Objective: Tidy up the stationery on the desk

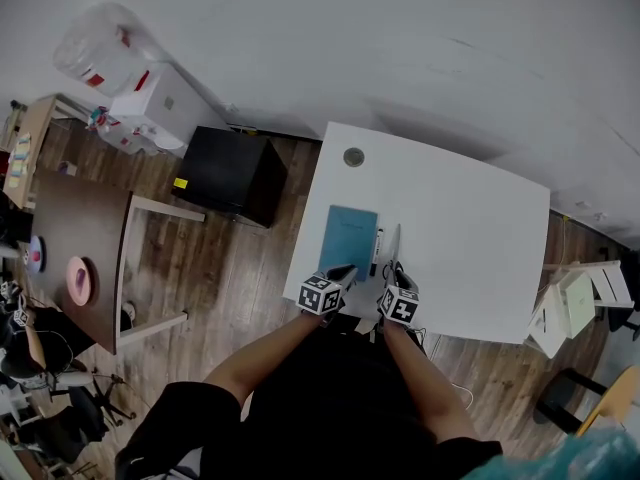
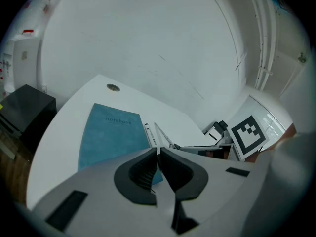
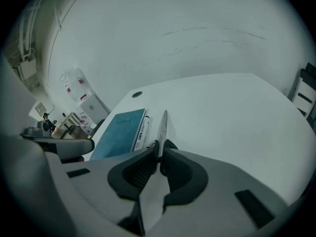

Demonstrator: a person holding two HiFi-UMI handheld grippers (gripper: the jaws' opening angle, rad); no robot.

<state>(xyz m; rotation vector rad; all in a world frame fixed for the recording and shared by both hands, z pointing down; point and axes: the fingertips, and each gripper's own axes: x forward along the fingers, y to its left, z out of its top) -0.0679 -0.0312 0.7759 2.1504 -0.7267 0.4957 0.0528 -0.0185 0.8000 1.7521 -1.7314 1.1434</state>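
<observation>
A blue notebook (image 1: 348,238) lies on the white desk (image 1: 470,238) near its front left. Beside it on the right lies a white marker pen (image 1: 378,243), then a pair of scissors (image 1: 396,243) with the blades pointing away from me. My left gripper (image 1: 322,293) is shut with nothing in it, over the notebook's (image 2: 111,135) near edge. My right gripper (image 1: 398,303) is shut on the scissors' handle end; the blade (image 3: 163,125) sticks out ahead of the jaws. The marker pen (image 3: 142,130) and notebook (image 3: 121,132) lie left of it.
A round cable grommet (image 1: 353,157) sits at the desk's far left. On the floor to the left are a black cabinet (image 1: 228,173) and a brown table (image 1: 80,248). A white folding chair (image 1: 570,303) stands off the desk's right edge.
</observation>
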